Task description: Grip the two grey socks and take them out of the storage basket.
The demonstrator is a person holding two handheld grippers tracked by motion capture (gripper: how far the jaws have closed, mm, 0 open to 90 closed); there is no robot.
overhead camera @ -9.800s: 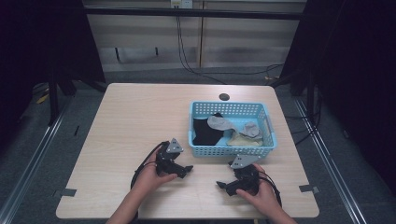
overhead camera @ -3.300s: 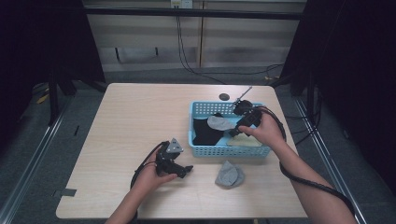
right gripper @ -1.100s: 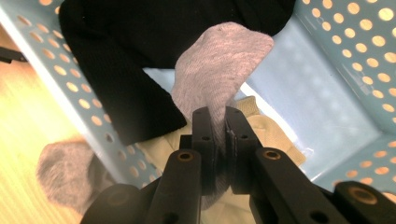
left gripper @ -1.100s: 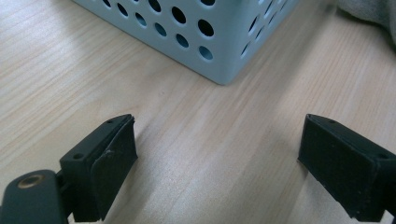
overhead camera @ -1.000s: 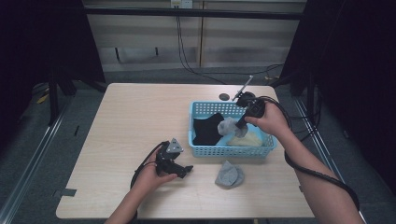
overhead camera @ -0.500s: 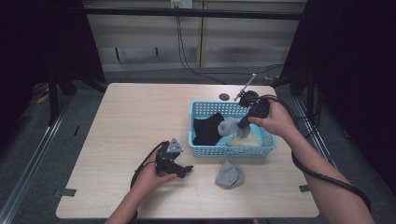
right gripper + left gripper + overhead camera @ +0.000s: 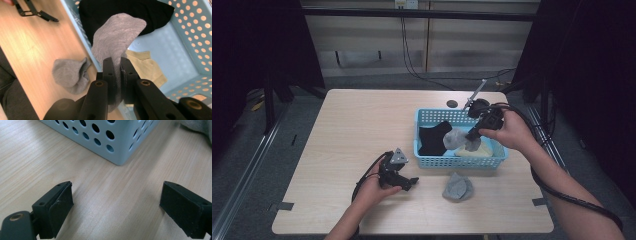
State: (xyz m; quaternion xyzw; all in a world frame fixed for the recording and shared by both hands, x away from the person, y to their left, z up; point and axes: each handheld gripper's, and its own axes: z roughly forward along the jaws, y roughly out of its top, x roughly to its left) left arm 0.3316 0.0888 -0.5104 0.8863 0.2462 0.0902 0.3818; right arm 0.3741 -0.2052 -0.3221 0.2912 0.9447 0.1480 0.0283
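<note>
Soft grey knitted sock (image 7: 117,37), pinched tight in right gripper (image 7: 116,65), hanging over blue plastic basket (image 7: 190,47) full of round holes. Below: black sock (image 7: 150,12), yellowish sock (image 7: 146,67). Another grey sock (image 7: 70,75) crumpled on wooden table (image 7: 30,47). Left gripper (image 7: 116,202) wide open, holding nothing.

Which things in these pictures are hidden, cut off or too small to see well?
- Grey sock, right gripper view: its lower end is hidden between the right gripper jaws.
- Yellow cloth, right gripper view: partly behind the jaws.
- Second grey sock, left gripper view: cut off by the corner.
- Dark round object, high view: too small to identify.
</note>
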